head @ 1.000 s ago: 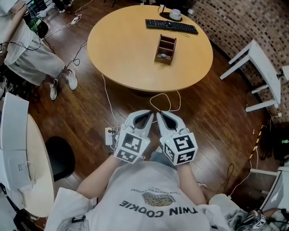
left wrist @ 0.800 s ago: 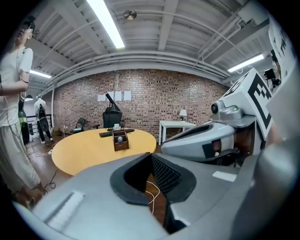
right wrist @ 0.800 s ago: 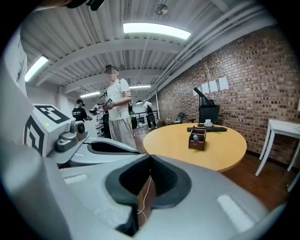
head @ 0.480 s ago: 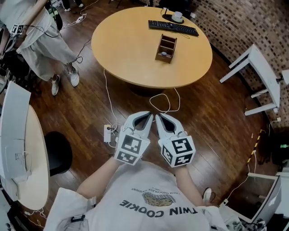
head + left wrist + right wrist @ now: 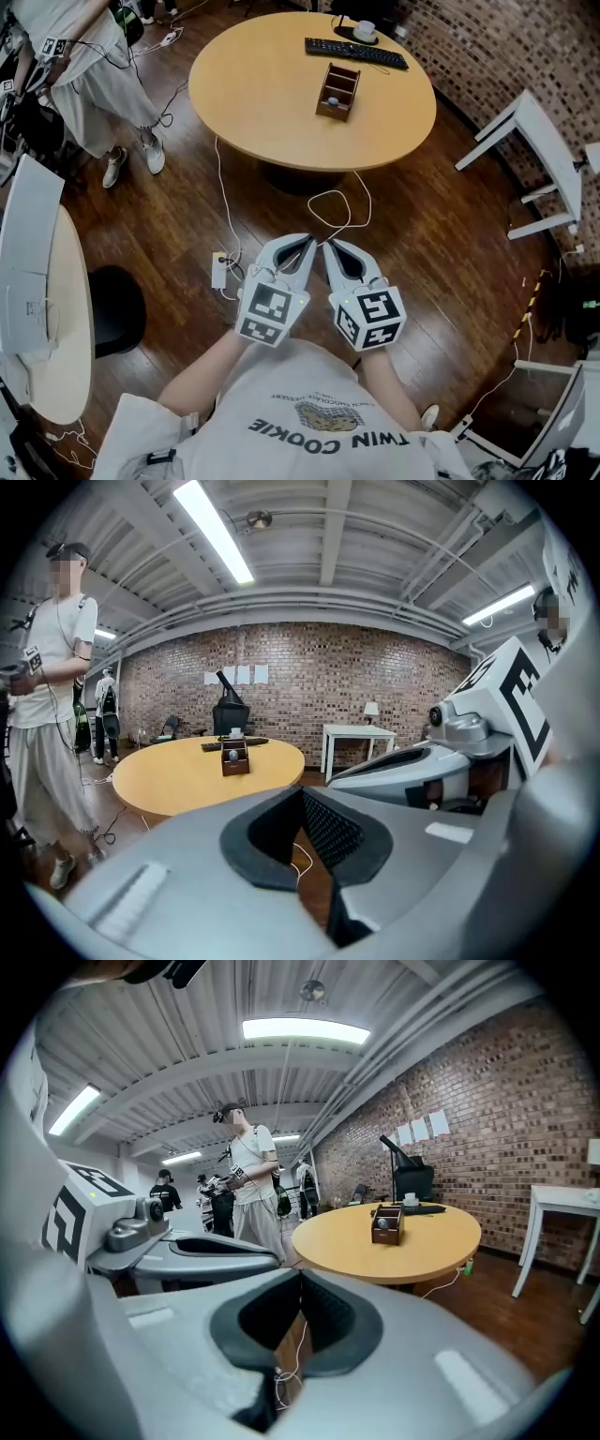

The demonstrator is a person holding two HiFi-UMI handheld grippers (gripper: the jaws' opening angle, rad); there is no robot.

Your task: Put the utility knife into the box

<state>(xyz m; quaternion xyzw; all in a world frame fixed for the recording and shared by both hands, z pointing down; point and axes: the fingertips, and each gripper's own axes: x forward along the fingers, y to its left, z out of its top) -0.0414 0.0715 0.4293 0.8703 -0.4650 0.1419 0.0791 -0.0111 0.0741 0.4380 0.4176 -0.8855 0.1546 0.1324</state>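
Observation:
A brown wooden box (image 5: 338, 91) with compartments stands on the round wooden table (image 5: 272, 103), far ahead of both grippers. It also shows small in the left gripper view as the box (image 5: 234, 758) and in the right gripper view as the box (image 5: 386, 1223). A small round thing sits in it. No utility knife can be made out in any view. My left gripper (image 5: 309, 241) and right gripper (image 5: 327, 244) are held side by side near the person's chest, above the wood floor. Both are shut and empty, as the left gripper (image 5: 302, 795) and right gripper (image 5: 300, 1277) show up close.
A black keyboard (image 5: 356, 52) and a cup (image 5: 365, 31) lie at the table's far edge. White cables (image 5: 328, 211) and a power strip (image 5: 218, 270) lie on the floor between me and the table. A bystander (image 5: 94, 75) stands far left; a white table (image 5: 539, 141) is at right, a white desk (image 5: 37, 309) at left.
Both grippers stay shut and together, hardly moving. The head view has shifted a little, and the bystander at the upper left has stepped closer to the table.

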